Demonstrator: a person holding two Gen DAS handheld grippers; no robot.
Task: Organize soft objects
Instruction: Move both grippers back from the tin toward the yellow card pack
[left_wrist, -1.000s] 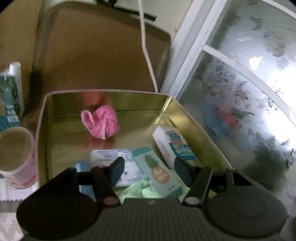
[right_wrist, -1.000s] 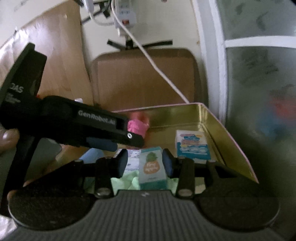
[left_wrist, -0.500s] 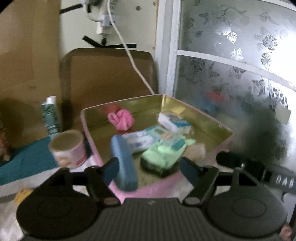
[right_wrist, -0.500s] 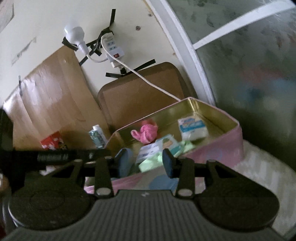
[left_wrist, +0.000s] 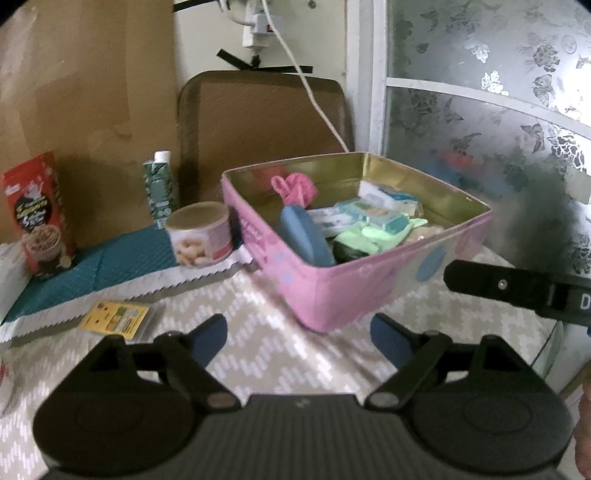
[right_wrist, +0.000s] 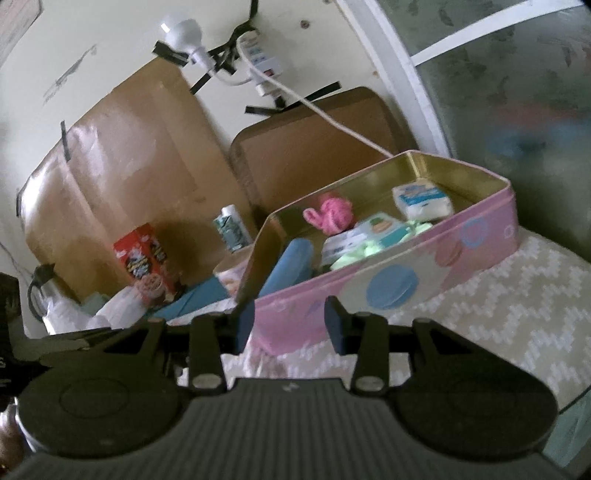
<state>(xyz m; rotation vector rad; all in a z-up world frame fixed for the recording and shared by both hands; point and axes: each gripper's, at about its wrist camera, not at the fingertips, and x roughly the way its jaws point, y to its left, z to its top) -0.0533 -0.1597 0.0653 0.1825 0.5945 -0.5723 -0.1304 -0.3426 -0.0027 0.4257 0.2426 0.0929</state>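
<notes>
Both tools hang back from the pink tin (left_wrist: 354, 288), so one drop looks finished and the next soft thing must be found. The left tool (left_wrist: 297, 338) has just been opening, empty. The right tool (right_wrist: 290, 325) stands part open, also empty. The pink knitted ball (left_wrist: 295, 188) sits crumpled against the tin's far wall.

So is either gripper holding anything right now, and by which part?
Nothing is held. The left gripper has just been opening, its jaws wide with nothing between them. The right gripper is part open and empty, short of the tin.
</notes>
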